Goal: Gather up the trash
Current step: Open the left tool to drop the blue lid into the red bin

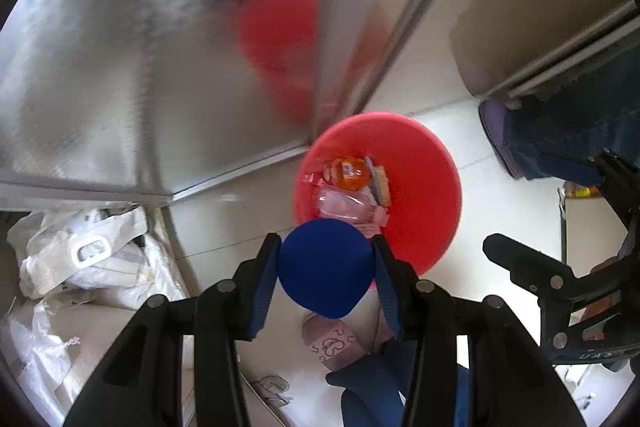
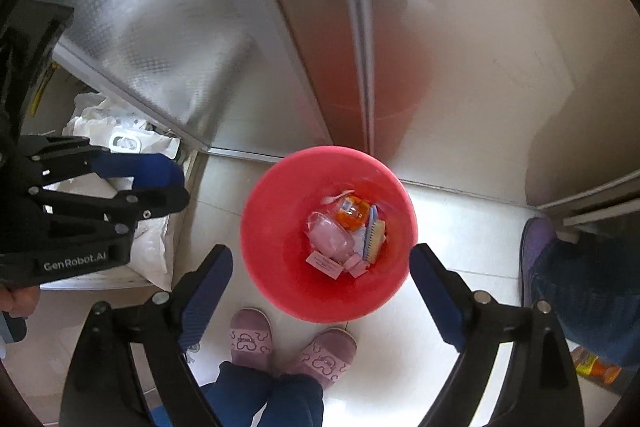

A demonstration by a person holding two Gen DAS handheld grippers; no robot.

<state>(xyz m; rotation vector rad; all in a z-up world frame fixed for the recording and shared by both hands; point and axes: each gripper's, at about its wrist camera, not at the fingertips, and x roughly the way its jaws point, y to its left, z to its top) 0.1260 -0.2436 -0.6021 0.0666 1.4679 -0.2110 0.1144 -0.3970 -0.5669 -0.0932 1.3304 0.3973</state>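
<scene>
Over on the left there was a heap of crinkly white plastic bags (image 1: 84, 263) slumped against the shiny embossed metal panel (image 1: 120, 67). The left gripper (image 1: 326, 271) had its blue-padded jaws squeezed against both sides of a rounded blue object (image 1: 325, 269), matte and finely textured, kind of a blunt dome shape. It sat right between the pads, hanging just near of the red bucket (image 1: 424, 187). The bucket was smooth round plastic on the pale tiled floor (image 1: 500, 195), and already had an orange translucent bottle (image 2: 352, 213), a clear pinkish bottle (image 2: 330, 239), a small brush (image 2: 374, 237) and some pink paper scraps (image 2: 324, 263) in the bottom. The right gripper (image 2: 320, 267) was gaping wide with nothing in it, the bucket framed between its fingers. Pink fuzzy slippers (image 2: 332, 353) stood near of the bucket.
</scene>
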